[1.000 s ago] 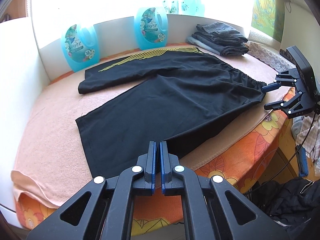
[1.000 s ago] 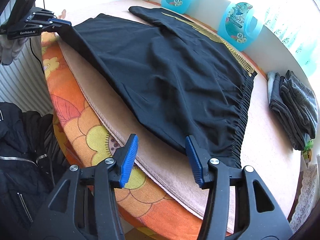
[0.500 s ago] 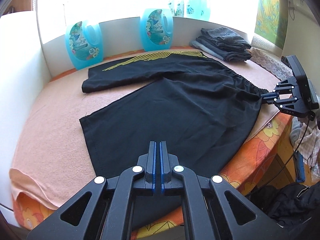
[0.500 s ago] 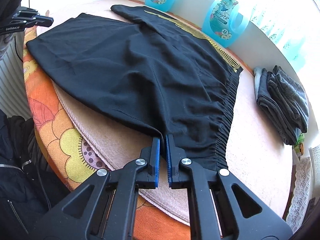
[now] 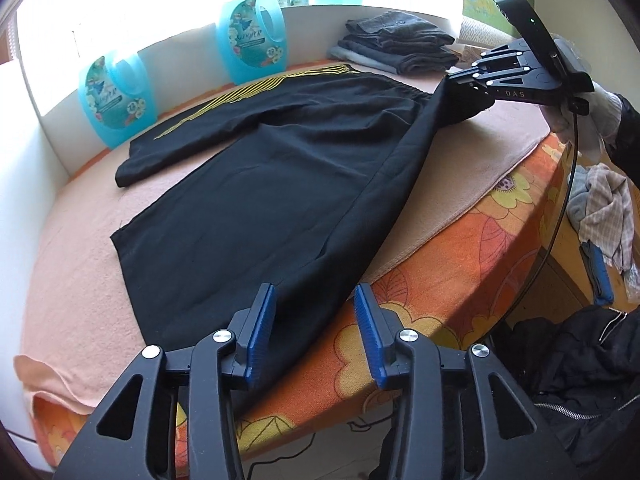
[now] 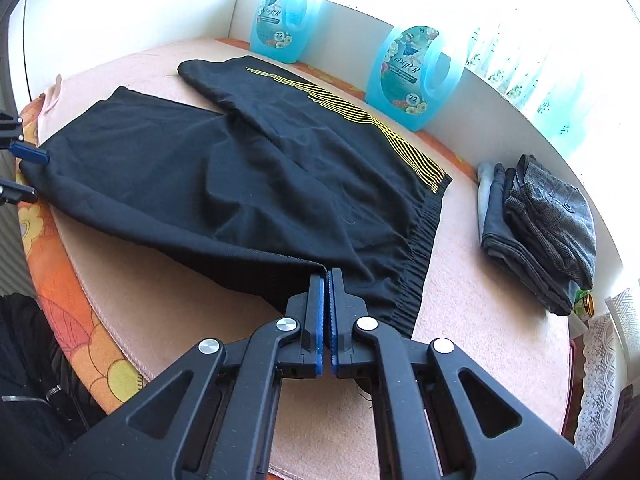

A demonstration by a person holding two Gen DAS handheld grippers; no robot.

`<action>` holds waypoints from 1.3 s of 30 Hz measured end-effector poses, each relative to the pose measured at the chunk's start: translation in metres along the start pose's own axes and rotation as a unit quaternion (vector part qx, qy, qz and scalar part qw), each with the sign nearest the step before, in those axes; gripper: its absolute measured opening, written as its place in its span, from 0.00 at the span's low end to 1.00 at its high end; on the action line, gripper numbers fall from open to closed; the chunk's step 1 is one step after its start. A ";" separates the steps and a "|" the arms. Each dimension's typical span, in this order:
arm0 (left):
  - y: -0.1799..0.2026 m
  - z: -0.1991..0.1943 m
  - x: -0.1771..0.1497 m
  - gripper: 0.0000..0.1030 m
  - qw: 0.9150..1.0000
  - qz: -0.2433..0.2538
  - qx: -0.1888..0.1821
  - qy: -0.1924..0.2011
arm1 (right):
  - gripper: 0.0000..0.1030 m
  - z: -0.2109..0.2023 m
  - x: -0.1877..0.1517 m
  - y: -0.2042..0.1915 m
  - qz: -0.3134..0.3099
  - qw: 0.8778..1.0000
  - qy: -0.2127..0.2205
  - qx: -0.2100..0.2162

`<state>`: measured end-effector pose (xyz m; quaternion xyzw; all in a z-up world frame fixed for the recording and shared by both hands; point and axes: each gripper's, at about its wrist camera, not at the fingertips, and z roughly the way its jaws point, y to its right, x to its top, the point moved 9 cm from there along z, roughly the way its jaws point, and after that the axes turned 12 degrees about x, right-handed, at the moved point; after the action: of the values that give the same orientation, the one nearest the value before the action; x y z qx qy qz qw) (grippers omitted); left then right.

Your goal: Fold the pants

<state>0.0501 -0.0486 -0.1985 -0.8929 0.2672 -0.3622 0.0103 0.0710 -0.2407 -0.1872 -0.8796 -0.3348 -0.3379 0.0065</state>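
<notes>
Black pants (image 5: 280,184) with yellow side stripes lie spread on a pink towel (image 5: 72,272), legs to the left in the left wrist view. My left gripper (image 5: 314,320) hovers at the near leg's hem. Its jaws are opening and the hem lies loose between them, untouched by the blue pads. My right gripper (image 6: 328,284) is shut on the near corner of the pants' (image 6: 224,184) waist and holds that corner raised off the towel. The left wrist view shows the right gripper (image 5: 452,84) at the upper right, with black cloth hanging from it. The left gripper (image 6: 30,174) peeks in at the right wrist view's left edge.
Two blue detergent bottles (image 5: 116,96) (image 5: 252,44) stand against the white back wall. A stack of folded grey clothes (image 6: 548,232) sits beyond the waistband. The orange floral cover (image 5: 460,264) drops off at the near edge, with a black jacket (image 5: 580,368) below. A gloved hand (image 5: 580,120) holds the right gripper.
My right gripper closed on the waist corner and lifted it. My left gripper, shut on the leg hem before, has opened and let the hem go.
</notes>
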 end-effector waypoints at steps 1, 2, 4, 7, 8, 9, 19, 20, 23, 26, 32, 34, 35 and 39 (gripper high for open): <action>0.003 0.000 0.002 0.41 1.000 -0.001 -0.007 0.001 | 0.02 0.001 0.003 0.000 -0.002 1.000 0.000 -0.002; 0.008 0.001 0.004 0.45 1.000 0.006 -0.009 0.003 | 0.02 0.002 0.006 0.000 -0.005 1.000 0.000 -0.003; 0.014 0.007 0.005 0.47 1.000 0.028 0.005 0.002 | 0.02 0.004 0.012 0.001 -0.009 1.000 0.000 -0.008; 0.018 0.014 0.005 0.47 0.999 0.042 0.011 -0.005 | 0.02 0.005 0.020 0.003 -0.009 1.000 0.005 -0.011; 0.017 0.017 0.005 0.47 0.999 0.038 0.010 -0.008 | 0.02 0.006 0.023 0.005 -0.010 1.000 0.007 -0.013; 0.016 0.018 0.005 0.47 0.999 0.031 0.007 -0.011 | 0.02 0.007 0.026 0.007 -0.009 1.000 0.008 -0.015; -0.010 0.029 0.006 0.46 0.999 -0.034 0.000 -0.029 | 0.02 0.014 0.038 0.010 -0.006 1.000 0.016 -0.013; -0.011 0.030 0.007 0.37 0.999 -0.033 0.003 -0.029 | 0.02 0.014 0.038 0.010 -0.006 1.000 0.016 -0.013; -0.021 0.032 0.009 0.08 0.999 -0.038 0.020 -0.027 | 0.02 0.013 0.036 0.008 -0.005 1.000 0.016 -0.011; -0.030 0.032 0.009 0.03 0.998 -0.059 0.017 -0.023 | 0.02 0.007 0.031 0.005 -0.002 1.000 0.019 -0.009; -0.060 0.011 0.034 0.02 0.994 -0.094 0.050 0.032 | 0.02 -0.018 0.031 0.003 0.010 0.998 0.051 -0.026; -0.072 0.006 0.048 0.02 0.992 -0.098 0.060 0.048 | 0.02 -0.026 0.037 0.004 0.009 0.997 0.062 -0.036; -0.079 0.004 0.056 0.02 0.991 -0.099 0.068 0.058 | 0.02 -0.028 0.041 0.005 0.007 0.997 0.066 -0.040; -0.098 0.001 0.084 0.01 0.988 -0.096 0.088 0.086 | 0.02 -0.027 0.055 0.006 0.002 0.996 0.072 -0.045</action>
<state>0.1473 -0.0052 -0.1247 -0.8757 0.1469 -0.4590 0.0313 0.0885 -0.2194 -0.1324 -0.8530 -0.3160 -0.4153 -0.0084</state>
